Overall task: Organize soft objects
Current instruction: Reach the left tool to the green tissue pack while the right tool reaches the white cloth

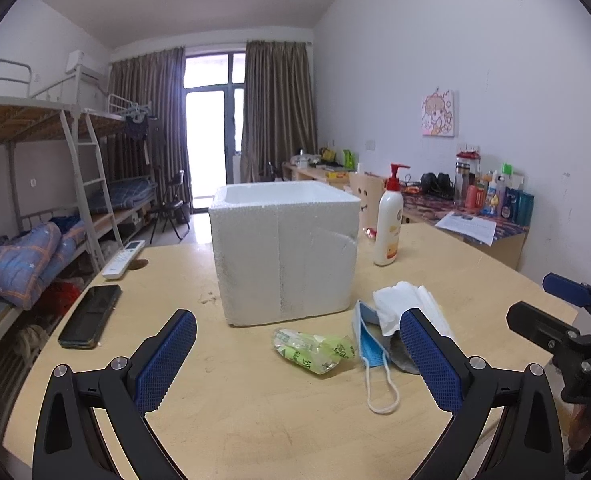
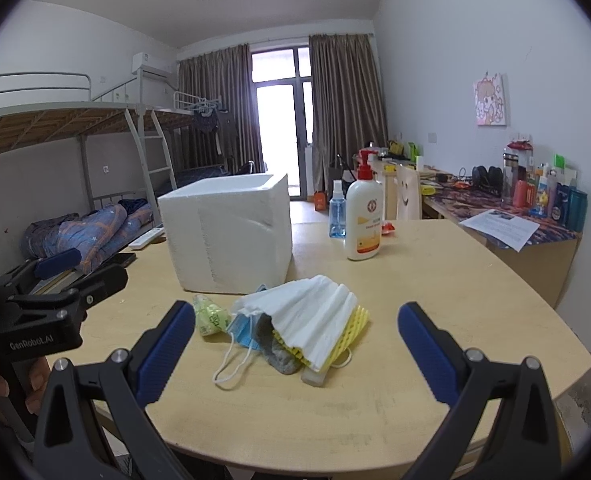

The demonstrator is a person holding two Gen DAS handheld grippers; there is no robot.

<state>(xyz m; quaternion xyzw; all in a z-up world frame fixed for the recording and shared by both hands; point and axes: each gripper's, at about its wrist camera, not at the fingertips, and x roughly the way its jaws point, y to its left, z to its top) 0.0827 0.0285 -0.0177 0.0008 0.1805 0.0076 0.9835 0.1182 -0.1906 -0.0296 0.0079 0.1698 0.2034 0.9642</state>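
Both claws hang apart w/ nothing between the pads: your left claw (image 1: pixel 297 354) sits over the near counter (image 1: pixel 223 408), your right claw (image 2: pixel 295 344) points straight at the soft pile.

The pile lies on the counter just in front of the styrofoam box (image 2: pixel 231 236), which stands open-topped and is prob. where the stuff goes. In the pile:

- White tissue stack (image 2: pixel 315 320), on top, draped over the rest. Very light, floppy, layers will slide apart. Pinch low across the folded edge, not one loose sheet.
- Yellow foam net sleeve (image 2: pixel 357 330) under the tissue, touching it. Springy, squashes easily, grips well on the ribbed pads.
- Blue face mask (image 1: pixel 369 340), partly under the tissue, ear loop (image 1: pixel 381 394) trailing toward you. Limp, weightless; take the pleated body, since the loop may snag other bits.
- Grey sock-like cloth (image 2: pixel 277 350) w/ only an end showing; can't tell what it is exactly. Soft, should bunch fine.
- Green wrapped pack (image 1: pixel 315 350), apart from the pile on its left, near the box's front corner. Film looks crinkly and slick, so close across the middle.

Nothing here is heavy or fragile. Main risk, IMO: lifting one item drags its neighbours. The lotion pump bottle (image 2: pixel 363 220) stands well behind, clear of the reach.
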